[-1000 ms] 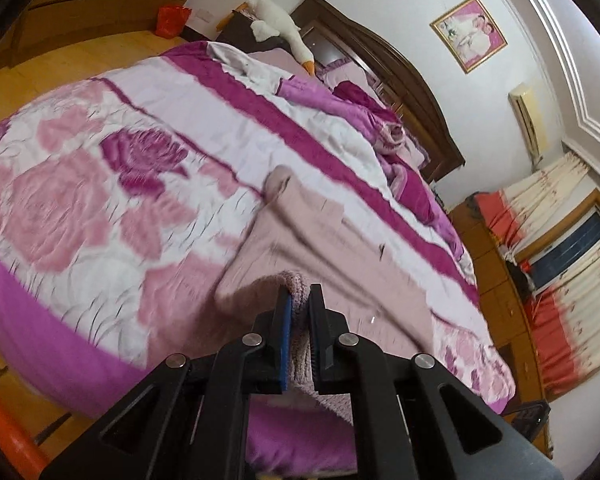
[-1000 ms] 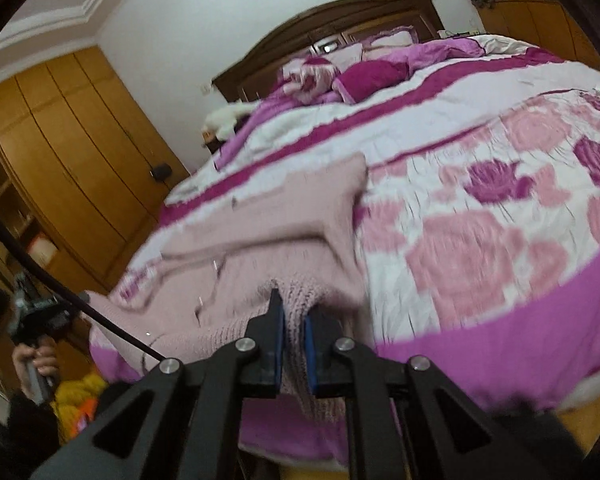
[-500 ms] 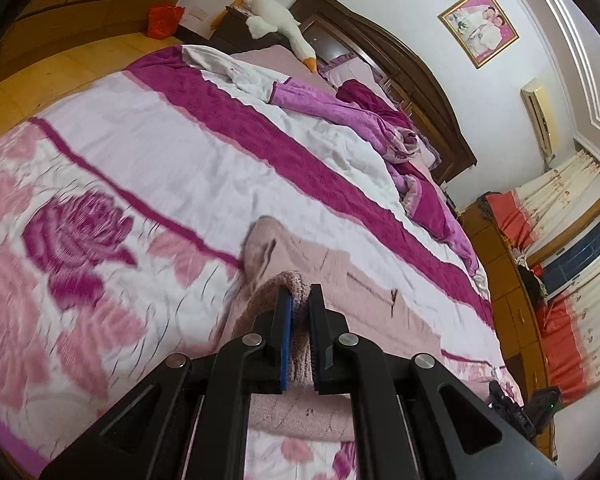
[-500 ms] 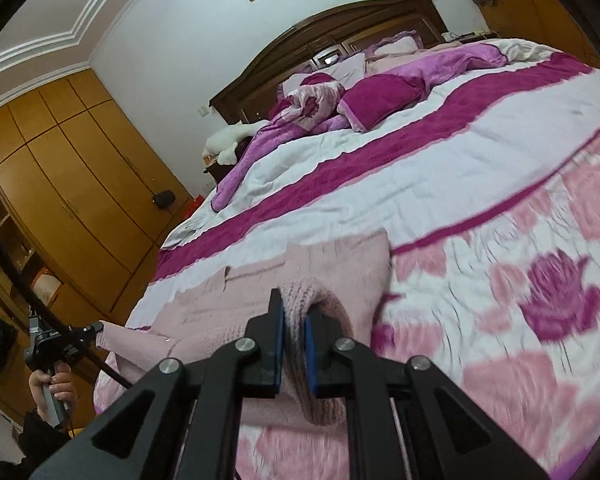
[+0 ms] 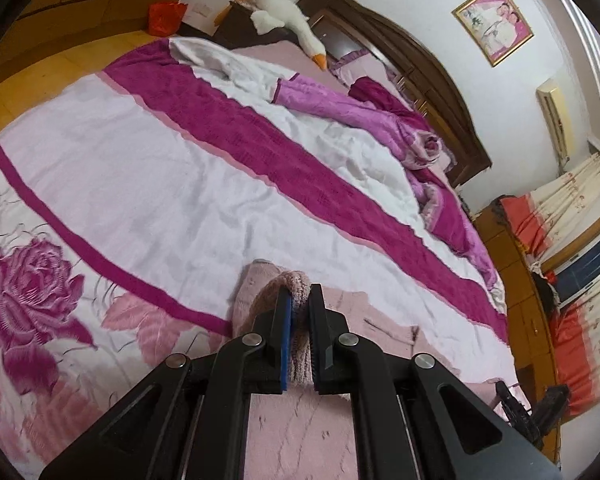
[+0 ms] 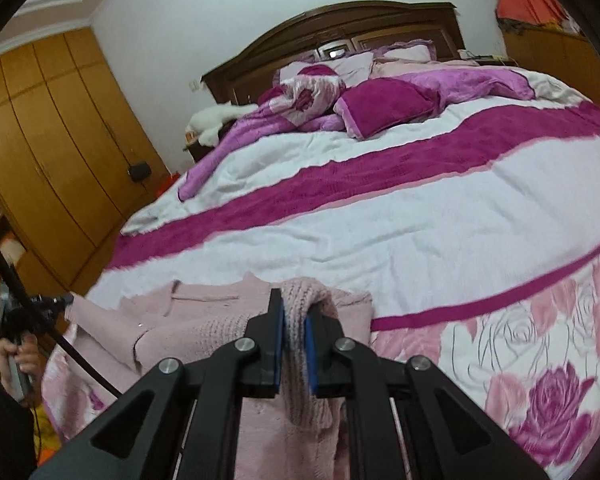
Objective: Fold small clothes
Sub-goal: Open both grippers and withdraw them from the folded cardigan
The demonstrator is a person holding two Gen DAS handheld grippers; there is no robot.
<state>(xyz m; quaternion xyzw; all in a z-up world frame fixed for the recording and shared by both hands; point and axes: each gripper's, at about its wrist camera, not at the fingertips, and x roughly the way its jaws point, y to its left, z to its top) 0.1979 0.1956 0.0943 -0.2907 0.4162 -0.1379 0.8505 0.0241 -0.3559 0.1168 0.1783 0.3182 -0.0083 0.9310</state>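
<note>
Black gripper (image 5: 299,304), blue pads, silver screws along the arms. Same build on the right one (image 6: 294,312). Black cable (image 6: 52,332) off left; dark sleeve (image 6: 4,432).

Bedspread (image 5: 188,184) ahead open – rumpled quilt (image 5: 396,128) blocks headboard end.

light: soft, even, indoor | shadows: faint | glare: none | blur: slight smear on rose-printed pink-and-white quilted bedspread (image 6: 540,360) at frame edges | distortion: strong fisheye bowing, black corner vignette
</note>
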